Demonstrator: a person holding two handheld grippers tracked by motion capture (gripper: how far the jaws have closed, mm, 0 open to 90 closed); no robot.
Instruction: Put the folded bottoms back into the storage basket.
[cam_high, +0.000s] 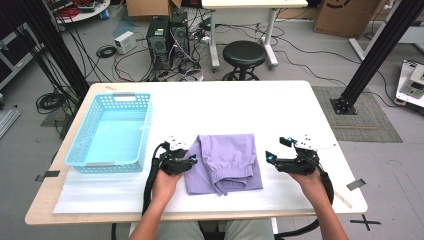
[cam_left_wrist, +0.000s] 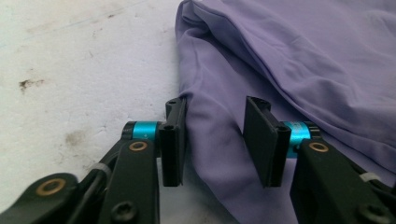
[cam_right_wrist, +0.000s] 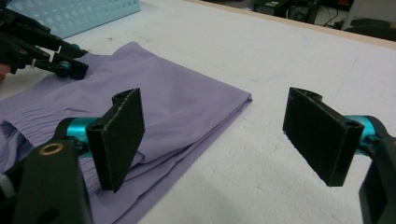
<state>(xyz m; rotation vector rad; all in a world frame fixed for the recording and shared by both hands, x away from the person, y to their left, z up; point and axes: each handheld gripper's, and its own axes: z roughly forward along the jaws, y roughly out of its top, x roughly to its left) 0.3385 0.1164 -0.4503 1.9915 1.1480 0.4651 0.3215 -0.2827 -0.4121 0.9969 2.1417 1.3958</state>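
A folded purple garment with an elastic waistband lies on the white table near its front edge. My left gripper is at the garment's left edge, low on the table. In the left gripper view its jaws stand partly apart with a fold of the purple cloth between them; the pads do not pinch it. My right gripper hangs just right of the garment, jaws wide open. In the right gripper view nothing is between its pads, the garment's right edge lies below, and the left gripper shows farther off.
A light blue plastic basket stands at the left of the table, close to my left hand, and its wall shows in the right gripper view. Bare tabletop stretches behind and to the right of the garment. A black stool and computer towers stand beyond the table.
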